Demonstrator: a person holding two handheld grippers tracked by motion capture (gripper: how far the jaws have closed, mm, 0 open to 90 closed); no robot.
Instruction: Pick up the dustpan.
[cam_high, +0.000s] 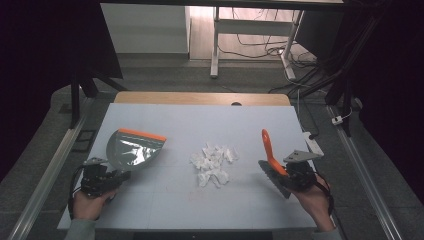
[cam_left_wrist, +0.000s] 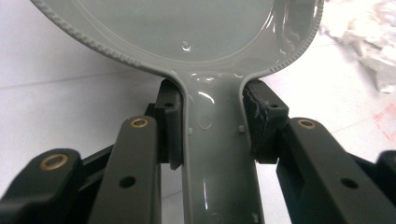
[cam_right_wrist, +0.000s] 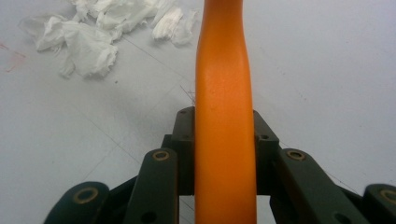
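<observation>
A grey dustpan (cam_high: 132, 150) with an orange front lip lies on the table's left side. My left gripper (cam_high: 117, 176) is shut on its handle (cam_left_wrist: 217, 154), with the pan (cam_left_wrist: 187, 28) spreading out just past the jaws (cam_left_wrist: 212, 126). On the right, my right gripper (cam_high: 282, 172) is shut on a brush's orange handle (cam_high: 268, 147). That handle (cam_right_wrist: 224, 93) runs up between the jaws (cam_right_wrist: 223, 126), and the dark bristles (cam_high: 272, 179) hang toward the table. A pile of crumpled white paper scraps (cam_high: 214, 162) (cam_right_wrist: 93, 32) (cam_left_wrist: 369, 42) lies in the middle, between both tools.
A white mat (cam_high: 200, 120) covers the table, with a wooden strip (cam_high: 200, 98) along its far edge. A small white object (cam_high: 312, 142) sits at the mat's right edge. Metal rails (cam_high: 50, 165) run along both sides, and cables lie on the floor beyond.
</observation>
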